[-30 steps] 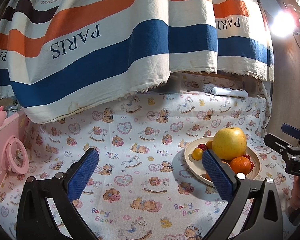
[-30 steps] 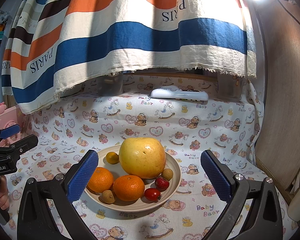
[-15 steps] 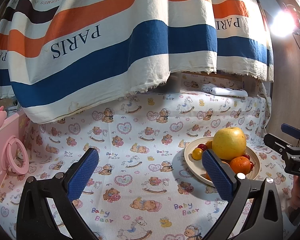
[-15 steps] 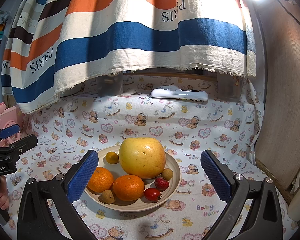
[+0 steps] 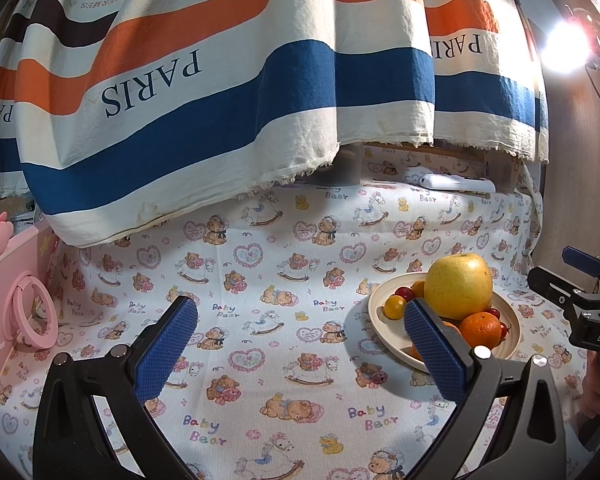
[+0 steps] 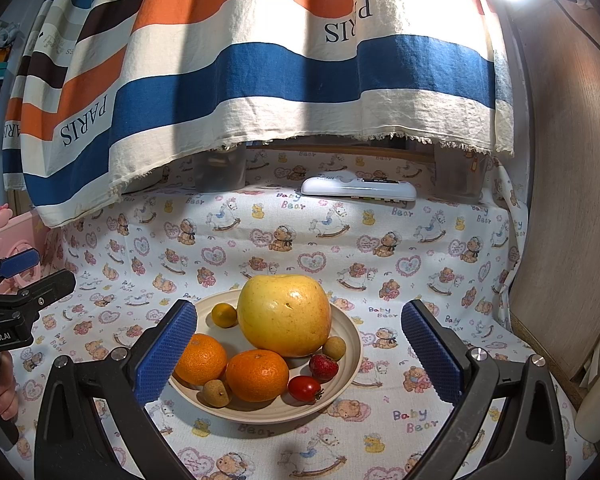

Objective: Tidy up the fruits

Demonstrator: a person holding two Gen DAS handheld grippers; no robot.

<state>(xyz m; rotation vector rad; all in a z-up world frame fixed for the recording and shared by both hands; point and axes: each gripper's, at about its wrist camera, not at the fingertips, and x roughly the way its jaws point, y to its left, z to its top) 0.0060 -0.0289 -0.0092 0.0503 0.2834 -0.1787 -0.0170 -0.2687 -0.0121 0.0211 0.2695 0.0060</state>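
Both claws hang wide apart and hold nothing. In the right wrist view the right claw (image 6: 299, 354) frames a cream plate (image 6: 350, 334) on the bear-print tabletop (image 6: 380, 248). On the plate sit a big yellow apple (image 6: 285, 314) at its centre, two oranges (image 6: 257, 374) at 7 o'clock, a small yellow fruit (image 6: 224, 315) at 10 o'clock, a strawberry (image 6: 323, 366) and a cherry tomato (image 6: 304, 388) at 5 o'clock. A white remote (image 6: 358, 191) lies at 12 o'clock, well apart. The left claw (image 5: 300, 348) hovers over bare cloth, with the plate just beside its right finger at 3 o'clock. A striped cloth (image 5: 220, 80) hangs behind.
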